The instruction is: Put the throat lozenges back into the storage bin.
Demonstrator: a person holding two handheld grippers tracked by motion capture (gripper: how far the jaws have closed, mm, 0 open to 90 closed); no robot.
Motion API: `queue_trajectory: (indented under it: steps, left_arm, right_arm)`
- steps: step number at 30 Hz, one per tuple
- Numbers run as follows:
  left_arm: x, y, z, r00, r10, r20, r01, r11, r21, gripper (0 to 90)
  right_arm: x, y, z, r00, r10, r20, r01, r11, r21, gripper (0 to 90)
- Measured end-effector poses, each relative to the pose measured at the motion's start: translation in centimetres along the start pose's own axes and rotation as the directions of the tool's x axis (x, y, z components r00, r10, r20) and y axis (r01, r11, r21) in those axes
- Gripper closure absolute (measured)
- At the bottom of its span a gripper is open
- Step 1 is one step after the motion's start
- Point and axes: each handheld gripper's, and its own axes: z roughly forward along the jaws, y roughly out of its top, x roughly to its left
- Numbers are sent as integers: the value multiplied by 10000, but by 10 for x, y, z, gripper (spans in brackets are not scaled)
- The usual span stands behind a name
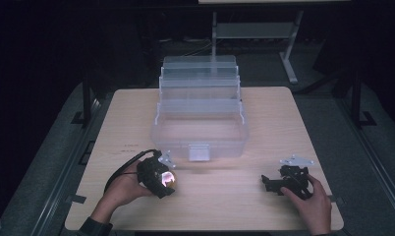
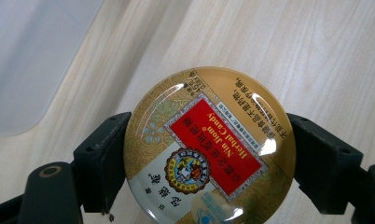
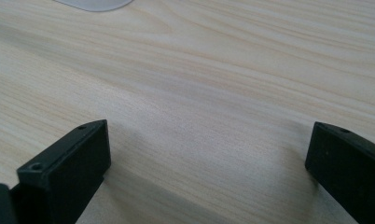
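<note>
Filling a dim room, the pale wood-grain table [image 1: 279,123] bears a clear plastic box [image 1: 200,118]; left gripper [image 2: 209,154] clamps a glossy round tin [image 2: 209,144], right gripper [image 3: 209,158] gapes empty.

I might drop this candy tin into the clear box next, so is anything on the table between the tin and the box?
Nothing visible stands in the way. The left gripper holds the candy tin just in front of the clear box, with bare table between them. The box's tiers are spread open, the bottom compartment uncovered. The right gripper sits off to the side.
</note>
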Motion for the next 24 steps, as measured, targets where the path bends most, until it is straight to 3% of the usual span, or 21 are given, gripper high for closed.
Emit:
queue_trajectory:
  steps: [24]
  left_arm:
    - [3,9,-20,9997,-217,59,219,9994,-277,195]
  right_arm:
    - [0,0,0,10000,-2,-1,2,10000,1,0]
